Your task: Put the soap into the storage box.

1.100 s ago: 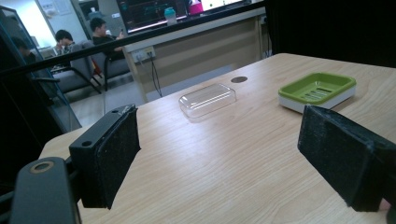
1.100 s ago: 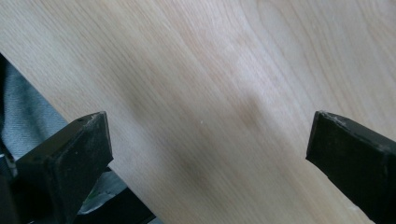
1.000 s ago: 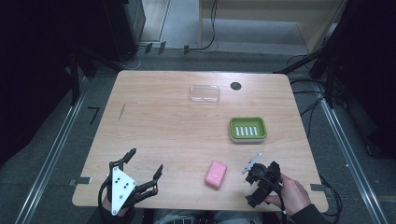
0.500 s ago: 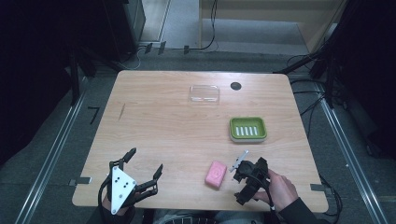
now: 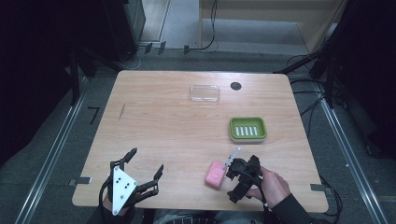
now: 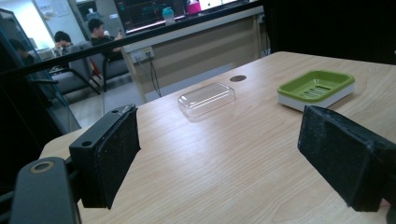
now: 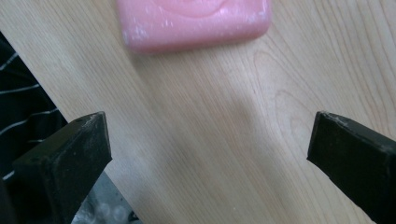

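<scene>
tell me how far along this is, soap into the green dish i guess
Done: nothing placed; the green slotted soap dish holds nothing and the clear plastic lid lies apart. In hand: the right tongs, open, point at the pink soap bar on the wooden table. Left: grasping, placing, perhaps lidding. Left tongs open.

Gripper [image 6: 219, 154] agape over bare table [image 6: 224, 177]
</scene>
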Tool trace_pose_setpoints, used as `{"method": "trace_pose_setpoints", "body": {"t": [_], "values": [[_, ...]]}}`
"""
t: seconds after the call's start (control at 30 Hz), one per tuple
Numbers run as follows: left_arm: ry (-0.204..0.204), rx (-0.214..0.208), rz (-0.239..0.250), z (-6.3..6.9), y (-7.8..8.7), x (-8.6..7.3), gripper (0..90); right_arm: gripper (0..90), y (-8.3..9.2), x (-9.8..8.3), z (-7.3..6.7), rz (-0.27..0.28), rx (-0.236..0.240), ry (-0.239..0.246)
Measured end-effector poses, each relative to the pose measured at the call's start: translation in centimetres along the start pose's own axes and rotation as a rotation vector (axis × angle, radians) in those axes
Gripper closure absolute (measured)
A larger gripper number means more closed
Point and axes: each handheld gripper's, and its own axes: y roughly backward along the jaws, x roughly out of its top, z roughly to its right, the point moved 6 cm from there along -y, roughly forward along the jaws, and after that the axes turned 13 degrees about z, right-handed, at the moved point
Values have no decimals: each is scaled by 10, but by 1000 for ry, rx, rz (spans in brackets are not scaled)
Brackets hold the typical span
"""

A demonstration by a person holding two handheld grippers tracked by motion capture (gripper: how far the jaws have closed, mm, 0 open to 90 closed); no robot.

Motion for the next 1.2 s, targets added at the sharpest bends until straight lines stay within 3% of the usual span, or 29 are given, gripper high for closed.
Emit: {"method": "trace_pose_setpoints", "body": {"t": [0.17,0.3,0.53,0.83,1.2], "values": [[13,8,2,-2,0,0,131,0,-1,6,-1,2,5,-3],[-6,-5,-4,0,-1,-1,131,0,-2,12,0,6,11,0],[1,0,2,0,0,0,131,0,-6,23,-1,5,25,-7],[1,2,0,-1,0,0,131,0,-16,34,-2,-25,41,-4],[2,3,-1,-1,0,-1,131,0,-30,46,-3,-70,57,34]]}}
